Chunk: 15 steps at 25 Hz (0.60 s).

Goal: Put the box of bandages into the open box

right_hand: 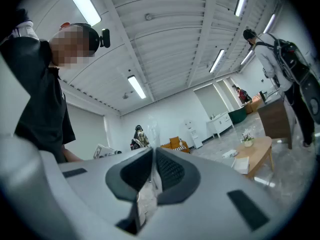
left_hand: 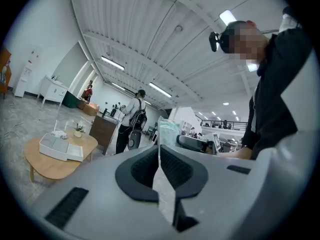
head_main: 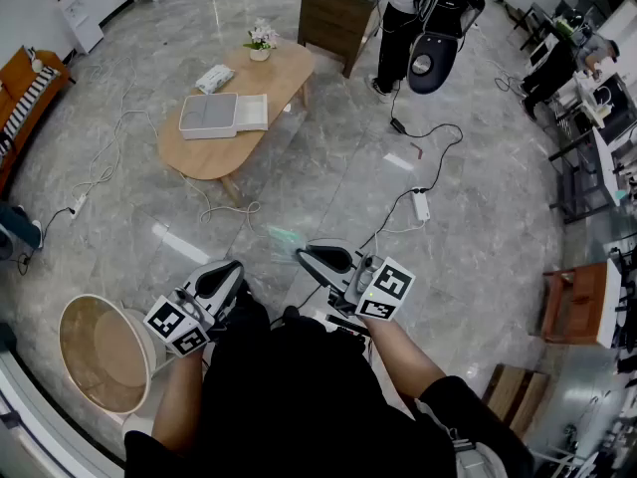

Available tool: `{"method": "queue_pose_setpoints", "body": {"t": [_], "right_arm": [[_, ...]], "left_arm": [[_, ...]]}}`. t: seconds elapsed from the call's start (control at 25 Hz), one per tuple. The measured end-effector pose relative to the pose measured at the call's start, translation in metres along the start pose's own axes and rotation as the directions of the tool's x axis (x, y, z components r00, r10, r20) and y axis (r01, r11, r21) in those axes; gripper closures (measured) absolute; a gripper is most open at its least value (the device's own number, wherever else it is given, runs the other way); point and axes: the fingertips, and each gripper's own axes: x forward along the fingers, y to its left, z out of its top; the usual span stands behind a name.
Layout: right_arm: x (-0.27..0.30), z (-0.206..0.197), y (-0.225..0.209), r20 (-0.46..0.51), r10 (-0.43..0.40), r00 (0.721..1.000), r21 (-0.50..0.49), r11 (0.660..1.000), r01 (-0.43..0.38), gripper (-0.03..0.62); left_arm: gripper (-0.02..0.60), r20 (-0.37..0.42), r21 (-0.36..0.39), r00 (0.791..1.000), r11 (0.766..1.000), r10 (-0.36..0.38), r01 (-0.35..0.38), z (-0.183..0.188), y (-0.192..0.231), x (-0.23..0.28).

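The box of bandages [head_main: 215, 78] is seen as a small white pack lying flat on the oval wooden table [head_main: 204, 159]. It is placed between a small pot of flowers [head_main: 261, 40] and the open box [head_main: 207, 118], just beside the latter; whether the two touch cannot be made out. The open box is set near the middle of the tabletop, with its pale lid [head_main: 254, 113] folded out flat to one side.

The table is stood on a grey marbled floor [head_main: 328, 177], over which cables [head_main: 423, 157] are trailed. A dark wooden cabinet [head_main: 336, 13] is seen beyond the table, and another person [head_main: 396, 28] is stood beside it. A round woven seat [head_main: 100, 352] is placed at the lower left.

Both tongs are held low and close to the body, well apart from the table. The left gripper [head_main: 221, 279] is clenched, its jaws brought together with nothing between them. The right gripper [head_main: 323, 259] is likewise drawn closed on nothing, only a thin slit being left between its pads.
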Motion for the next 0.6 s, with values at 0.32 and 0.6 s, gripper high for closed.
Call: {"method": "queue_pose_setpoints", "body": {"t": [0.32, 0.6], "right_arm": [[-0.007, 0.001, 0.013, -0.002, -0.007, 1.000, -0.006, 1.000, 0.007, 0.565], [-0.010, 0.002, 0.019, 0.008, 0.015, 1.000, 0.016, 1.000, -0.015, 0.563]], "left_arm": [[0.557, 0.013, -0.025, 1.000, 1.000, 0.004, -0.004, 0.001, -0.005, -0.012], [0.557, 0.021, -0.020, 1.000, 1.000, 0.019, -0.019, 0.004, -0.006, -0.017]]}}
